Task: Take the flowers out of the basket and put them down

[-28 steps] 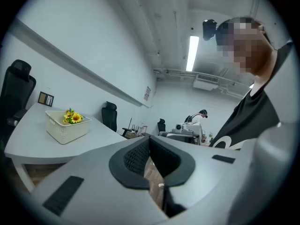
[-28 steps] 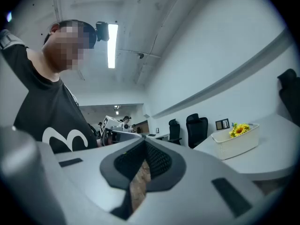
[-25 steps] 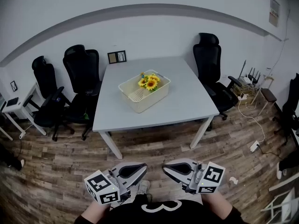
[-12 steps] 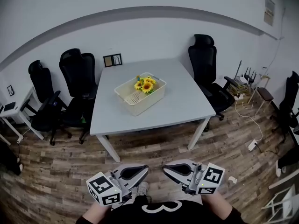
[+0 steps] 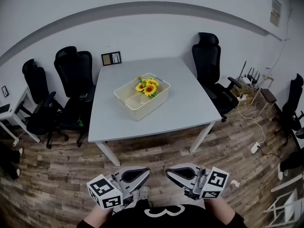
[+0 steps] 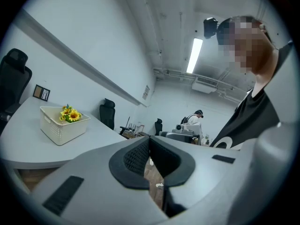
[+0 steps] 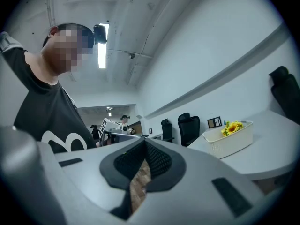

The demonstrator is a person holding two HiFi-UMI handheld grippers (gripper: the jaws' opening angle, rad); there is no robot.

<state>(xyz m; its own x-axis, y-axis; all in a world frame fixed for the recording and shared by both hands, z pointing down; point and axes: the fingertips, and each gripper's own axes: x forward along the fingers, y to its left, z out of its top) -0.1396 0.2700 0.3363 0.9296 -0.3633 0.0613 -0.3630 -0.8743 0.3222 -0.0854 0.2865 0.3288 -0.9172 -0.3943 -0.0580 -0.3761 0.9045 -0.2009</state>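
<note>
A cream plastic basket, oblong with rounded corners, pierced walls and a mesh-like bottom, sits on the table well ahead of both grippers, across a strip of floor from them. In it lies a small bunch of flowers, yellow sunflower heads with dark centres and some green leaf, tucked into the end of the basket farther from the grippers and reaching a little above its rim; the rest of the basket shows only bare mesh. The left gripper is clenched with nothing in it: in the left gripper view its black ribbed pads meet at the tips, leaving only a narrow slit lower down. There the basket and flowers stand far off to the left of the jaws. The right gripper is likewise closed on nothing, its pads together at the tips, and in the right gripper view the basket and flowers lie away to the right of them. Both grippers have smooth grey shells, each with a cube of black-and-white squares, and are held low and close to the person's body, tips near one another. The table is pale grey, flat and roughly square, on white legs. The floor under the grippers is wood-grain planking.
</note>
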